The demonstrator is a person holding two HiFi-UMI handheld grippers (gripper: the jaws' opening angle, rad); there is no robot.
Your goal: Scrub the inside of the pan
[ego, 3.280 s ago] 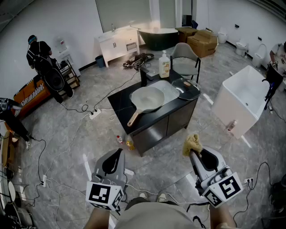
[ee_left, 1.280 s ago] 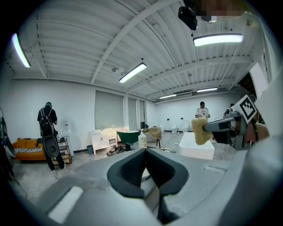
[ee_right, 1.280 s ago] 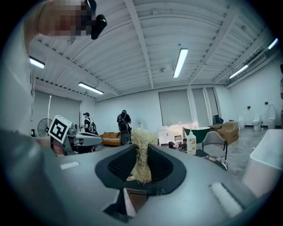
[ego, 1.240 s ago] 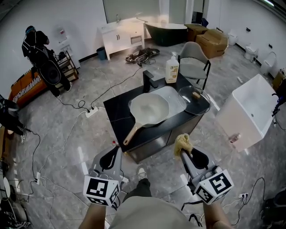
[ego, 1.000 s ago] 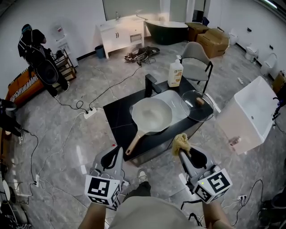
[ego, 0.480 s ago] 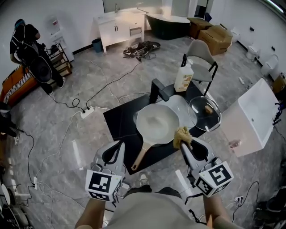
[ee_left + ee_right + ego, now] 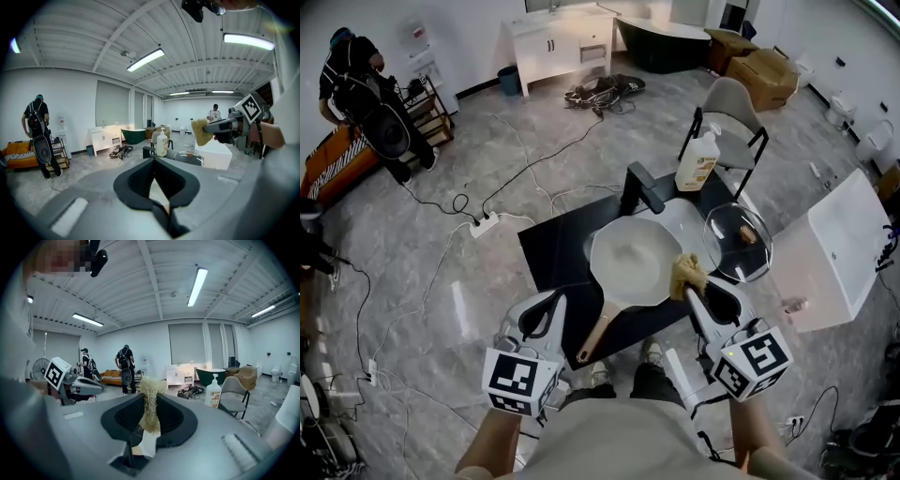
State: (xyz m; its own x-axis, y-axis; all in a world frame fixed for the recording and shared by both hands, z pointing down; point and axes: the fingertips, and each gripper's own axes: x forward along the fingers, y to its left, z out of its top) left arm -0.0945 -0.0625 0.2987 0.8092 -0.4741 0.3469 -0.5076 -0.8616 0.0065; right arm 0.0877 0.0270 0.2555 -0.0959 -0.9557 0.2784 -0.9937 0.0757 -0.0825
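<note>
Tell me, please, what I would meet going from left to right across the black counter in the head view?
wooden handle → pan → scrub pad → glass lid, and then, off the counter, the white tub.

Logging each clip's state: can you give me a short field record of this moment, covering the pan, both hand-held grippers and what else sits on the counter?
pan: light-coloured, upright on the black counter, wooden handle pointing toward the person
left hand-held gripper: shut, empty, beside the handle, apart from it
right hand-held gripper: shut on a yellow fibrous scrubber
scrubber position: at the pan's right rim in the head view; contact cannot be told
also on counter: black faucet, soap bottle, glass lid
</note>
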